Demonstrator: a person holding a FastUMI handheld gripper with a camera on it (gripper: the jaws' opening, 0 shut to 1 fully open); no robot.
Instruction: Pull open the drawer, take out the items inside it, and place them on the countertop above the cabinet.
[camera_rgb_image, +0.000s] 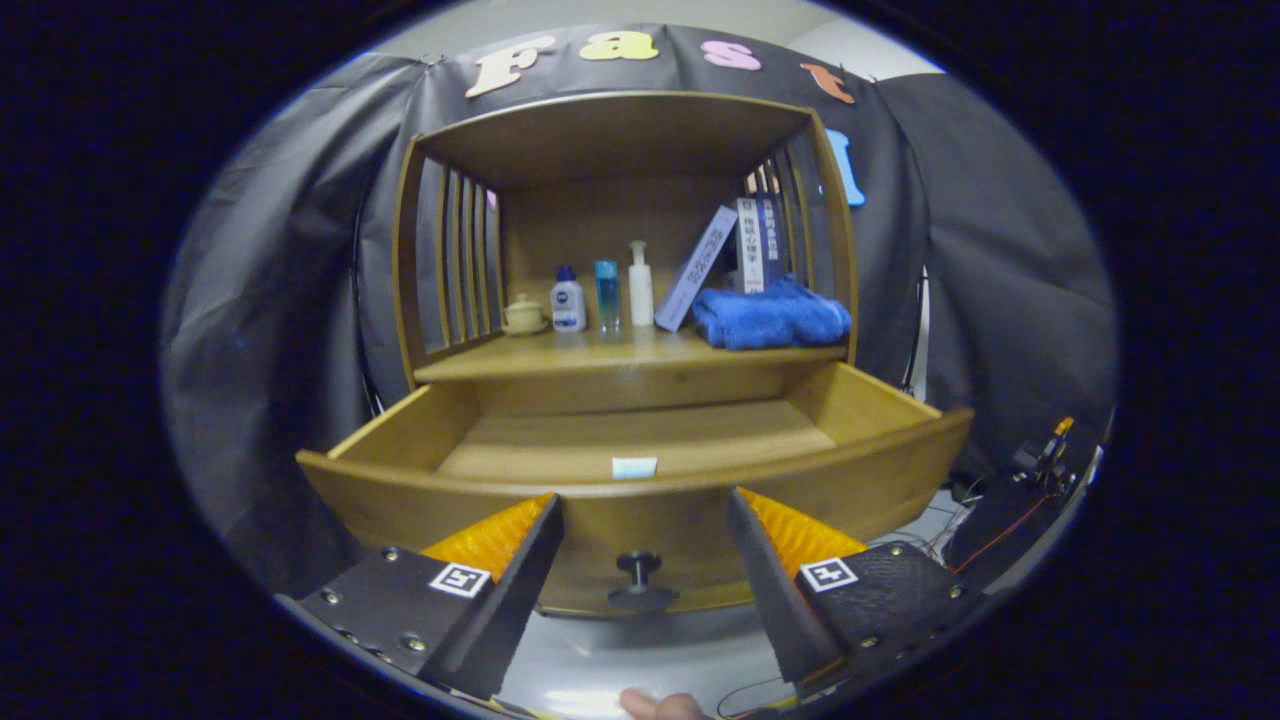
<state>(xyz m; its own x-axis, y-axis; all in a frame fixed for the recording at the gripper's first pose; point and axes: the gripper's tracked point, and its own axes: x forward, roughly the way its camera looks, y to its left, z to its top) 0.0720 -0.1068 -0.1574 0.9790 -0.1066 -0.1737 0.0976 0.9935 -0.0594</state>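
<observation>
Gripper view: the gripper (645, 505) hangs before a wooden cabinet (620, 140), its two fingers spread wide with nothing held between them. The drawer (880, 470) stands pulled out toward the camera, its curved front board lying just ahead of the fingertips, and its dark round knob (640, 575) sits low between the two fingers, untouched by either. On the drawer's wooden floor, close behind the front board and roughly midway between the fingers, lies one small pale rectangular item (634, 467); what it is cannot be made out.

Above the drawer, the countertop (600, 352) forms the floor of an open shelf with slatted sides. Along its back stand a small lidded pot (523, 314), a white bottle with a blue cap (568, 301), a slim blue bottle (606, 294) and a white pump bottle (640, 285), set in a row from left to right. A book (697, 266) leans beside them against upright books (760, 242), and a folded blue towel (768, 316) rests at the right end of the countertop. Part of a person's finger (660, 706) shows below the gripper. Cables and equipment (1040, 465) lie on the floor to the right of the drawer.
</observation>
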